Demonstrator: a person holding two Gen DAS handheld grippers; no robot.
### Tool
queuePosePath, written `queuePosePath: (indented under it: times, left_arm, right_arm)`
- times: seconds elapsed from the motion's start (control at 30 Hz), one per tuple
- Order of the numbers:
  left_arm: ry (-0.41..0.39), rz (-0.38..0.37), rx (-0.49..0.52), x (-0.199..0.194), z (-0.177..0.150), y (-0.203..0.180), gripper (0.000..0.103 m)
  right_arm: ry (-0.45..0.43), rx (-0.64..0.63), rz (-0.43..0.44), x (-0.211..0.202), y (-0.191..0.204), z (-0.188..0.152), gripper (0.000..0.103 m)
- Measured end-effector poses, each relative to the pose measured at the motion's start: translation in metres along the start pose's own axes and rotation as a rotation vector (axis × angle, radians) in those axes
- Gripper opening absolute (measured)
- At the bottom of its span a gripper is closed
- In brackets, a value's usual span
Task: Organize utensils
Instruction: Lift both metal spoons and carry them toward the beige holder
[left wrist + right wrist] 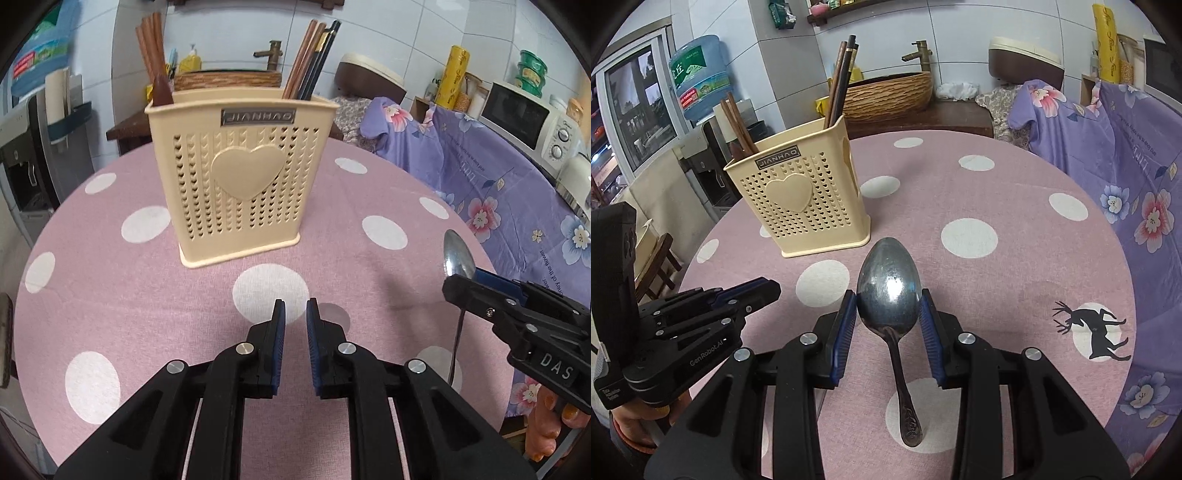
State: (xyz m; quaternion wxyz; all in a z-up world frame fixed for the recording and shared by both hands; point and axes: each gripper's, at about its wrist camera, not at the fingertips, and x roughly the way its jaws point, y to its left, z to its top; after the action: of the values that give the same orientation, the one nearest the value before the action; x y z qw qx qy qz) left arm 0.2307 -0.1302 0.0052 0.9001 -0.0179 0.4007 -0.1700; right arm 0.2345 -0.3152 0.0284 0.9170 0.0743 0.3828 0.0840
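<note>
A cream perforated utensil holder (236, 184) with a heart on its front stands on the pink dotted table; it also shows in the right wrist view (801, 206). Brown chopsticks (151, 48) stand in its left part, and brown and black chopsticks (314, 59) in its right part. My right gripper (888, 299) is shut on the bowl of a metal spoon (888, 291), held above the table, handle hanging toward the camera. The spoon (458, 254) and right gripper (463, 282) show at the right of the left wrist view. My left gripper (295, 314) hovers empty over the table, jaws slightly apart.
The round table (110, 295) has a pink cloth with white dots. A purple floral cloth (498, 192) covers furniture at the right. A microwave (524, 122), a rice cooker (1027, 59), a wooden basin with a tap (886, 92) and a water dispenser (701, 81) stand behind.
</note>
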Motion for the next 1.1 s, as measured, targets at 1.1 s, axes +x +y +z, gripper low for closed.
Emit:
queuePosePath:
  times: [1.1]
  left_arm:
    - [0.148,0.071,0.132,0.07,-0.004,-0.041,0.036]
  right_arm:
    - [-0.011,0.06,-0.044,-0.002,-0.019,0.001,0.035]
